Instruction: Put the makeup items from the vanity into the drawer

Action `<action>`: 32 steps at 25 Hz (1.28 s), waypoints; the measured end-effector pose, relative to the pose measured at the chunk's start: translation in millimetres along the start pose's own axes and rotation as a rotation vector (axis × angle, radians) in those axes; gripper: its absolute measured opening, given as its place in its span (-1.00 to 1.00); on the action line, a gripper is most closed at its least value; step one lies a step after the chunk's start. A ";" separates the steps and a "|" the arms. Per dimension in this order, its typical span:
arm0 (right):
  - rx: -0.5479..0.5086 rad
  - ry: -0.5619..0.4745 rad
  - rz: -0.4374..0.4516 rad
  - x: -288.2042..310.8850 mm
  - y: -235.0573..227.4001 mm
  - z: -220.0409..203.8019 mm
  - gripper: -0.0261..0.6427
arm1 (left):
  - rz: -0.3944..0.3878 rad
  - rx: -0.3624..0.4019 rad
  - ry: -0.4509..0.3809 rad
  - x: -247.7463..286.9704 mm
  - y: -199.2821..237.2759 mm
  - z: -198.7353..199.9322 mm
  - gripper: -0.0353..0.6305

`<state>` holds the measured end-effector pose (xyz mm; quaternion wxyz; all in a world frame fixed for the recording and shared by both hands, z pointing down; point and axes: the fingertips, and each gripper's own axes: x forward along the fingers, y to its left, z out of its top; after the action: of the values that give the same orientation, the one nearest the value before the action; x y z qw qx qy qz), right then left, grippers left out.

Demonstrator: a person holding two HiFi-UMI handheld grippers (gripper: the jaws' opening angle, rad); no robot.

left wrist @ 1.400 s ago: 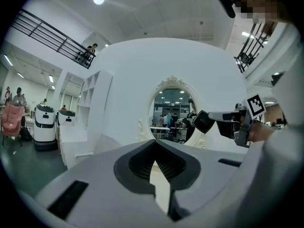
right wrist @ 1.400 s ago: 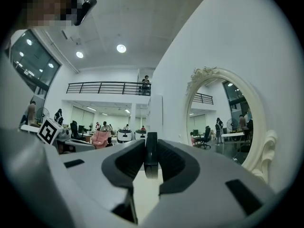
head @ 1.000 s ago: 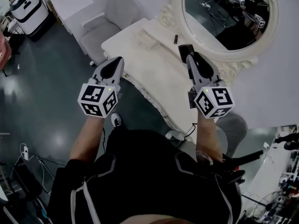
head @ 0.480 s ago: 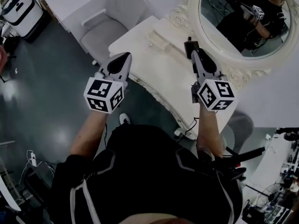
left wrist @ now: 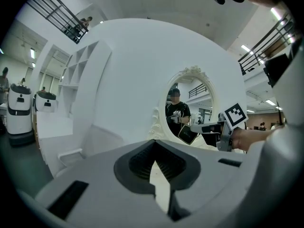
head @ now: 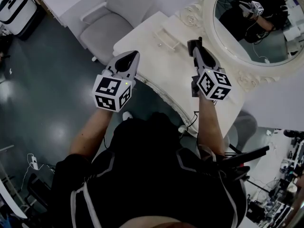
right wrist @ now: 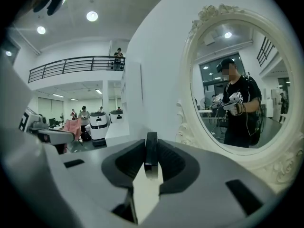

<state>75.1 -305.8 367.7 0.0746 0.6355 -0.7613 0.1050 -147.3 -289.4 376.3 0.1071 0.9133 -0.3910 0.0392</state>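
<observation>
A flat black makeup compact (head: pixel 192 44) is clamped edge-on in my right gripper (head: pixel 196 50), held above the white vanity top (head: pixel 159 72) just in front of the oval mirror (head: pixel 256 27). In the right gripper view the compact (right wrist: pixel 151 148) stands as a thin black strip between the pads. From the left gripper view the same compact (left wrist: pixel 186 134) shows as a dark square beyond the jaws. My left gripper (head: pixel 134 56) hovers at the vanity's front left edge, jaws together with nothing in them. No drawer shows in any view.
A small white tray-like piece (head: pixel 167 36) sits on the vanity near the mirror's ornate frame (head: pixel 194 11). A grey armchair (head: pixel 107 23) stands left of the vanity, and a round stool (head: pixel 242 127) at its right. Dark floor lies below and to the left.
The head view has swung, so the vanity and mirror sit further right and higher. Both grippers keep nearly the same pose, and the right one still holds the compact.
</observation>
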 end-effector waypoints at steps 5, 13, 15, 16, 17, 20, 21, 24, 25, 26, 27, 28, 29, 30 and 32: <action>0.019 0.048 0.008 44.8 -16.5 -21.1 -0.65 | 0.018 -0.036 0.033 30.3 15.1 -17.4 -0.88; 0.011 0.128 0.067 108.3 -40.4 -58.4 -0.65 | 0.076 -0.023 0.085 73.6 26.0 -36.0 -0.88; -0.001 0.149 0.078 126.4 -48.3 -68.1 -0.65 | 0.079 -0.024 0.101 88.9 28.1 -43.0 -0.88; -0.008 0.158 0.085 134.9 -51.5 -73.2 -0.65 | 0.079 -0.025 0.108 96.2 28.9 -46.5 -0.88; -0.013 0.168 0.092 142.4 -53.2 -78.4 -0.65 | 0.078 -0.024 0.113 102.1 29.4 -49.6 -0.88; -0.018 0.200 0.125 156.9 -49.3 -93.5 -0.65 | 0.084 -0.043 0.125 111.0 32.0 -56.0 -0.88; -0.021 0.211 0.135 160.7 -47.0 -98.3 -0.65 | 0.089 -0.056 0.130 113.2 33.9 -58.2 -0.88; -0.063 0.236 0.161 173.6 -42.2 -111.3 -0.65 | 0.105 -0.074 0.156 121.5 41.4 -68.4 -0.88; -0.082 0.243 0.169 177.9 -41.4 -115.4 -0.65 | 0.110 -0.075 0.167 124.0 43.6 -72.7 -0.88; -0.096 0.251 0.176 181.9 -41.0 -120.3 -0.65 | 0.114 -0.078 0.179 125.9 45.4 -77.2 -0.88; -0.103 0.262 0.183 185.7 -41.0 -126.1 -0.65 | 0.118 -0.082 0.191 127.2 46.8 -81.8 -0.88; -0.106 0.275 0.191 189.4 -41.3 -132.4 -0.65 | 0.121 -0.086 0.202 128.5 47.8 -86.0 -0.88; -0.107 0.289 0.199 193.3 -41.9 -138.4 -0.65 | 0.121 -0.090 0.212 130.4 48.4 -89.5 -0.88; -0.110 0.302 0.207 197.5 -42.7 -143.8 -0.65 | 0.120 -0.093 0.220 132.9 48.6 -92.3 -0.88; -0.118 0.324 0.220 205.0 -44.0 -152.4 -0.65 | 0.110 -0.096 0.232 138.6 47.3 -96.5 -0.88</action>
<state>78.2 -469.6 568.5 0.2212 0.5177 -0.8092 0.1683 -84.5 -397.1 499.6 0.1930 0.8736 -0.4270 0.1317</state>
